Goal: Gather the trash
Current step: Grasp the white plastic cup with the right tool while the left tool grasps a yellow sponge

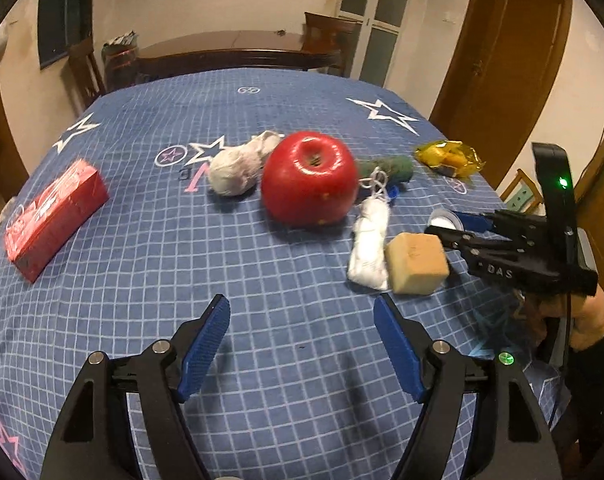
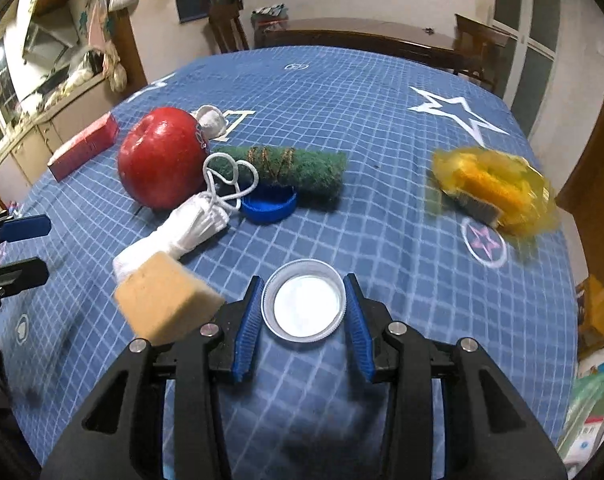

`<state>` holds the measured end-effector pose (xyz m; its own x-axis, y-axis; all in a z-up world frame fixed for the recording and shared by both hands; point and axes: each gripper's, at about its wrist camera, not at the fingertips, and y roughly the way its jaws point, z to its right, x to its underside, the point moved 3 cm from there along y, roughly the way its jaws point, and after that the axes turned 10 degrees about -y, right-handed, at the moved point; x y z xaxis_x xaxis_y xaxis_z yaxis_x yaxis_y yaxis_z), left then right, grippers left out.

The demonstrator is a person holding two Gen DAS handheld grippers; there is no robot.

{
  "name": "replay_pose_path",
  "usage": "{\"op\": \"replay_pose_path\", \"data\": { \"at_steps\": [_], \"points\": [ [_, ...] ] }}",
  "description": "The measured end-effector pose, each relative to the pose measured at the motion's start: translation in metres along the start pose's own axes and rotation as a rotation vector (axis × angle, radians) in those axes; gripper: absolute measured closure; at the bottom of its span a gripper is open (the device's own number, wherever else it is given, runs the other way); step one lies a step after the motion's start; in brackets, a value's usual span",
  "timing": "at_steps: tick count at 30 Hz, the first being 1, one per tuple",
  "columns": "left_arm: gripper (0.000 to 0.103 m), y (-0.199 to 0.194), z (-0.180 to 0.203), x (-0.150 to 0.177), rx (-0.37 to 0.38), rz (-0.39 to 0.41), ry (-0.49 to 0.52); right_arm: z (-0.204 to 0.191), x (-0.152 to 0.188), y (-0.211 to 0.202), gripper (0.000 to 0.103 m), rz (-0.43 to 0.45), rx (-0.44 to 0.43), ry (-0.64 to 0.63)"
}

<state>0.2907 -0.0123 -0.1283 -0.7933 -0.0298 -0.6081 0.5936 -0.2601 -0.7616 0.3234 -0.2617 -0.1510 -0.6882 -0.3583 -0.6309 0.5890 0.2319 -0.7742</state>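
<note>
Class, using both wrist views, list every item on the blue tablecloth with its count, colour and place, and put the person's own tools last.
apple: one, red, middle of the table
box: one, red, lying flat at the left side
cloth bundle: one, off-white, behind and left of the apple
scouring pad roll: one, green, lying right of the apple
blue cap: one, blue, open side up, against the green roll
string bundle: one, white, in front of the apple
sponge block: one, tan, beside the string bundle
yellow wrapper: one, yellow, far right
metal lid: one, silver with white liner, between the right gripper's pads
tablecloth: one, blue checked with stars
left gripper: open, empty
right gripper: closed around the metal lid
</note>
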Motion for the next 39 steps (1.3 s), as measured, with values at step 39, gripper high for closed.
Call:
{"op": "replay_pose_path", "data": {
  "at_steps": [39],
  "points": [
    [0.064, -0.008, 0.073, 0.005, 0.060, 0.069, 0.177, -0.018, 0.087, -0.120, 0.064, 0.232, 0.004, 0.283]
  ]
}}
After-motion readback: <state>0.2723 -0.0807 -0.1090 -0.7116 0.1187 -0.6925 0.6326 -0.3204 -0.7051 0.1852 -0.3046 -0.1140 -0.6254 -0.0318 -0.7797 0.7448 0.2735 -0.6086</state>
